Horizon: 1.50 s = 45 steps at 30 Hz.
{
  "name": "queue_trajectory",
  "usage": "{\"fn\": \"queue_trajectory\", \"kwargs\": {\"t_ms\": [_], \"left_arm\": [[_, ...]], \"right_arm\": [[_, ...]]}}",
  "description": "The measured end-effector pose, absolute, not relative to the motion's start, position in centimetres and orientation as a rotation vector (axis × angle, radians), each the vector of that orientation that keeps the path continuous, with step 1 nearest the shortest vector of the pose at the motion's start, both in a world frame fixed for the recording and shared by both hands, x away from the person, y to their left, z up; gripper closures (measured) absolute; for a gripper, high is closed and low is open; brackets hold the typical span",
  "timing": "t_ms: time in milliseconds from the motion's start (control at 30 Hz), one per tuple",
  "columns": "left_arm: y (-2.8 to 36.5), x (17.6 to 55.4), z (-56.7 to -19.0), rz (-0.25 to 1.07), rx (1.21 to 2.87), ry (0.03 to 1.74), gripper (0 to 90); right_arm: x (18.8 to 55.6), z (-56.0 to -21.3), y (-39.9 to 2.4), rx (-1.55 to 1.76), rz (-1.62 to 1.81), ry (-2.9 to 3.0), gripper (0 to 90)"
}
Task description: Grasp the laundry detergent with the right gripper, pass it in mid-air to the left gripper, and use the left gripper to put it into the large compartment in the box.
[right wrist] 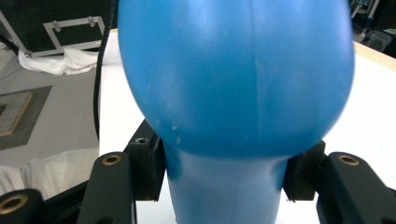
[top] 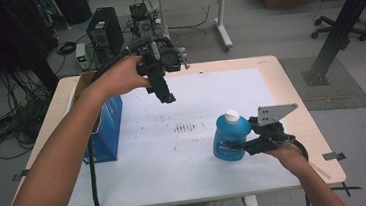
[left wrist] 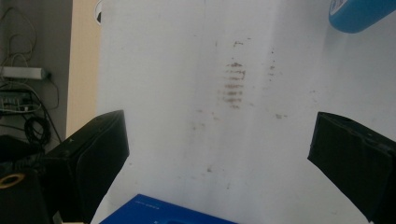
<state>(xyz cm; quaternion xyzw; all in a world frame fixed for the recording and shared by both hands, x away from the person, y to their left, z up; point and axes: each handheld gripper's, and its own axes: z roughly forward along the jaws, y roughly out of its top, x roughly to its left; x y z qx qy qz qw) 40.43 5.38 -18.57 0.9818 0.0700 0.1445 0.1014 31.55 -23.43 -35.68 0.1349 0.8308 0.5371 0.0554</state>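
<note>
Blue plastic bottle with a white screw cap stands near the right front corner of the white-covered table, the right gripper clamped on its narrow waist. It looks smooth, rigid and probably liquid-heavy, so that waist seems the surest hold. The left gripper hovers with jaws apart near the blue cardboard box at the left edge; the middle lies open.
</note>
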Motion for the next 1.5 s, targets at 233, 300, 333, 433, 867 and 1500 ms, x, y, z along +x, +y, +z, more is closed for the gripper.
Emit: {"fn": "queue_trajectory", "kwargs": {"t_ms": [233,300,333,433,867,1500], "left_arm": [[5.9,38.9,-17.5,0.392,2.866,0.208,5.5],[6.1,38.4,-17.2,0.381,2.863,0.194,5.6],[6.2,38.2,-17.0,0.373,2.861,0.19,5.7],[6.5,37.5,-16.6,0.351,2.842,0.202,5.7],[6.4,33.7,-14.6,0.26,2.824,0.117,5.6],[5.0,31.7,-14.4,0.209,2.836,0.042,5.3]], "right_arm": [[31.8,-33.6,-22.5,0.364,1.604,2.539,43.0],[32.0,-33.0,-22.4,0.353,1.612,2.54,43.0],[32.1,-32.8,-22.3,0.346,1.616,2.54,43.0],[32.4,-31.9,-21.9,0.329,1.623,2.541,43.0],[33.6,-29.6,-19.1,0.193,1.6,2.609,43.0],[33.9,-29.3,-15.3,0.064,1.575,2.696,43.2]]}}
